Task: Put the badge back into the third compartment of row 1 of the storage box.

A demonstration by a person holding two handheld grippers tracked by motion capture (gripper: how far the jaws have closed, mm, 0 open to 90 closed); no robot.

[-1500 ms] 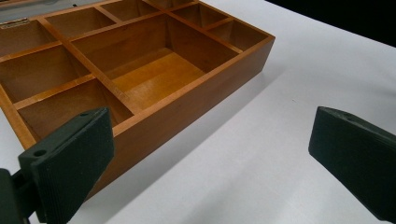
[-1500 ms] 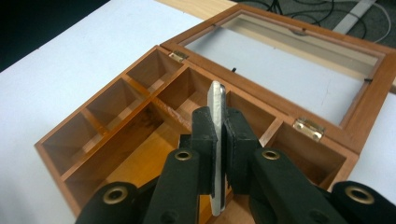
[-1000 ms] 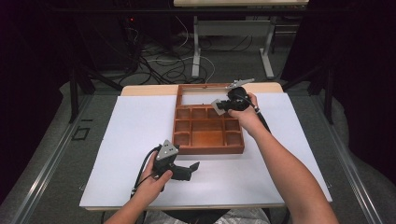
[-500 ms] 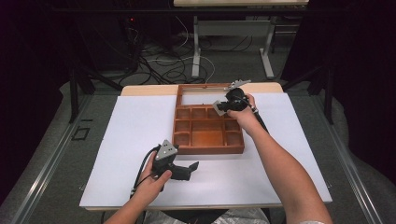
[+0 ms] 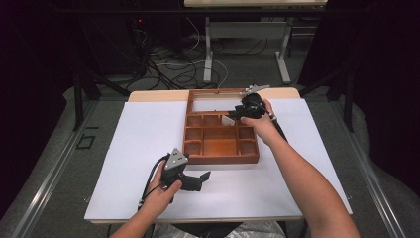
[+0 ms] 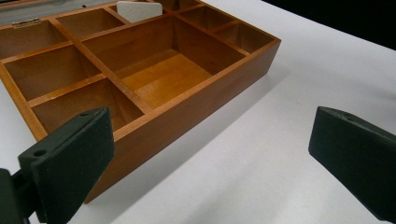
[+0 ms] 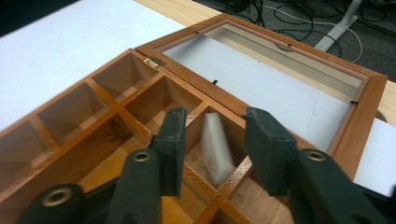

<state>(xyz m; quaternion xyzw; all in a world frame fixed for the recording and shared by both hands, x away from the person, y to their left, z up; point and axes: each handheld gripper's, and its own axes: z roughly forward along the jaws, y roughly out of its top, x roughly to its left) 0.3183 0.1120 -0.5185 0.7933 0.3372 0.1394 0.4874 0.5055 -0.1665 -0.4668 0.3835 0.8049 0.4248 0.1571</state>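
You have one wooden box (image 5: pixel 221 148) with nine compartments and one glazed lid (image 5: pixel 218 100) laid open. One white piece (image 7: pixel 215 149) sits between your right gripper's (image 7: pixel 212 140) fingers. Two grippers: right, and left gripper (image 5: pixel 197 179).

On the desk (image 5: pixel 124 163), the compartment box (image 5: pixel 220 159) sits just past centre toward one o'clock, its opened lid (image 5: pixel 213 92) lying flat behind it at twelve. A small pad (image 5: pixel 228 120) stands tilted in a back-row compartment, the right claw (image 5: pixel 236 115) just over it. The left claw (image 5: pixel 204 177) lies at seven o'clock of the box, near its front wall.
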